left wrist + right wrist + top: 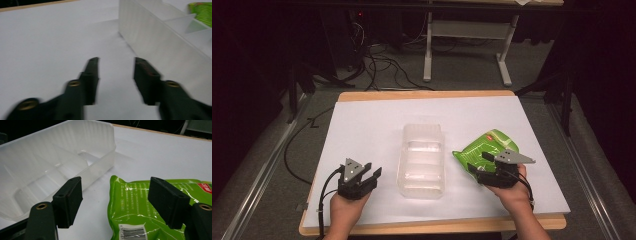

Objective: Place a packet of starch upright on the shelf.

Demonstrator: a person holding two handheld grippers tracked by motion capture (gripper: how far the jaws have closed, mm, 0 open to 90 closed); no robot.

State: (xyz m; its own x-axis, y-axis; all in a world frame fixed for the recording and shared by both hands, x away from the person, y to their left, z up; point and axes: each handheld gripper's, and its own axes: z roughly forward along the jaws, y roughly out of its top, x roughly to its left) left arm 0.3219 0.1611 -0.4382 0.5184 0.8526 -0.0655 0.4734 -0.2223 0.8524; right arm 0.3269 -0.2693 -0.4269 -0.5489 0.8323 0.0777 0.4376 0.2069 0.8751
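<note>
On the right half of the white surface (362, 130) lies a green snack bag (140, 202), flat, just beside the clear plastic bin (422, 160). Right tongs (115, 197) hover over its near edge, jaws apart, gripping nothing yet. It looks like the approach before a grasp: next they need to drop and close on the bag's edge. Left tongs (371, 176) wait apart, beside the bin's other side.
</note>
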